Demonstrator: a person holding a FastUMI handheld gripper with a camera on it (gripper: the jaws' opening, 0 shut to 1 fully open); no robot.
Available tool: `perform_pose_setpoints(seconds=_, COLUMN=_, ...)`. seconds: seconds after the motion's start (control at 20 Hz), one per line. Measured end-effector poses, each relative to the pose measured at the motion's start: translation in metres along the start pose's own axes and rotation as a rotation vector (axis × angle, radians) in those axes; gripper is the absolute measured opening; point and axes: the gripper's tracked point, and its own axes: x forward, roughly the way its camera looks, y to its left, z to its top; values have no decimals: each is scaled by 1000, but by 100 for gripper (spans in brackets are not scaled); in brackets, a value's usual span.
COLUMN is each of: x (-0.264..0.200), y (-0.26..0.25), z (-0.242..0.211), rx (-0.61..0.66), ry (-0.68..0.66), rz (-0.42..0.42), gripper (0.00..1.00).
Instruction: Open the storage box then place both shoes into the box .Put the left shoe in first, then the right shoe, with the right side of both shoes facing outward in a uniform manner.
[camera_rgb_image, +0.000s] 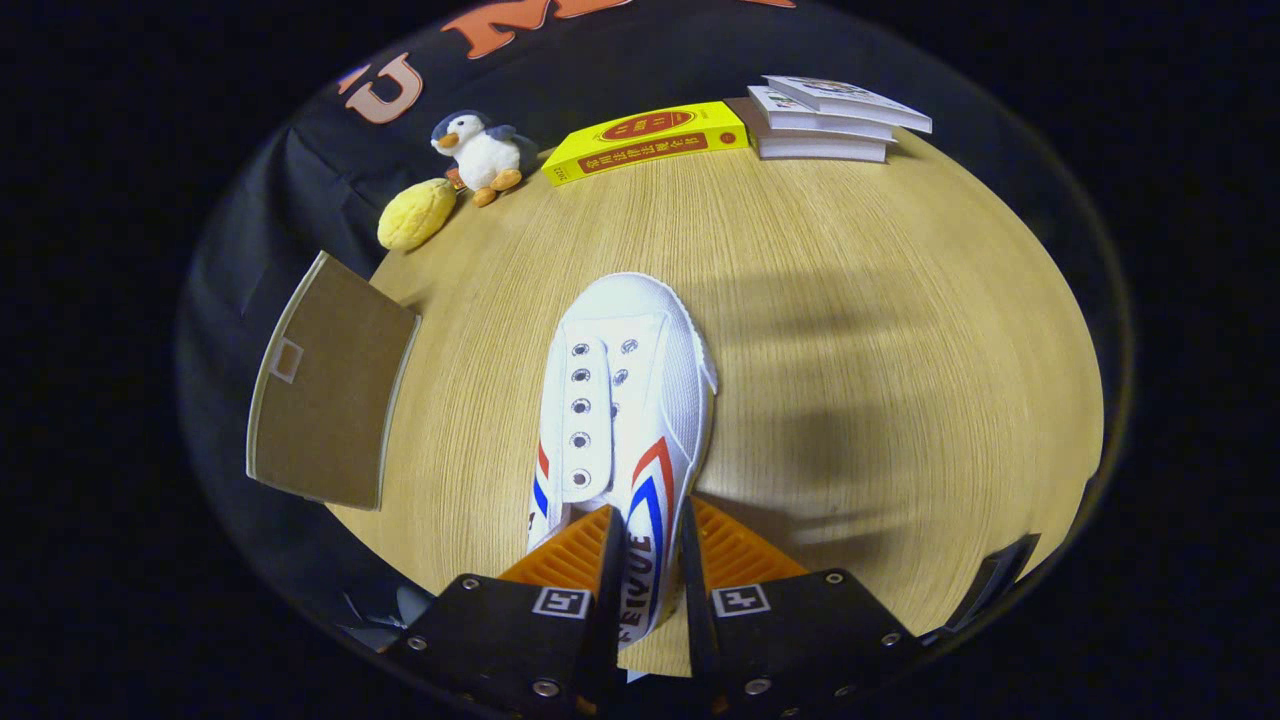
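In the gripper view, the gripper (648, 545) is clamped on a white canvas sneaker (620, 410): both fingers press on the side wall of the shoe near its heel end, one from inside the opening and one from outside, with the printed wall pinched in the narrow gap between them. The sneaker carries red and blue stripes on its side and two rows of metal eyelets without laces. Its toe points straight ahead, away from the fingers, over the light wooden table (880, 330). Whether the sole rests on the tabletop or hangs just above it cannot be told.

Taking the sneaker as the landmark: to its left, apart from it, a brown cardboard flap (325, 400) with a small rectangular cut-out juts over the table's edge. Beyond the toe and to the left lie a yellow plush toy (415, 213) and, just beside it, a small stuffed penguin (480, 152) standing upright. Straight beyond the toe, at the far edge of the table, lies a yellow book (650, 140), and to the right of that a stack of white books (830, 118). A broad shadow falls on the table to the sneaker's right.
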Motion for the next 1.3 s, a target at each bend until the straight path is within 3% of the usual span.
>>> perform_pose_setpoints(seconds=0.15, x=-4, y=-1, z=5, rx=91, ry=-34, rz=2, gripper=6)
perform_pose_setpoints(seconds=0.45, x=-37, y=45, z=29, rx=139, ry=-84, rz=64, gripper=5)
perform_pose_setpoints(seconds=0.85, x=-101, y=161, z=86, rx=64, ry=-184, rz=195, gripper=5)
perform_pose_setpoints(seconds=1.3, x=-109, y=301, z=96, rx=-29, ry=-151, rz=295, gripper=5)
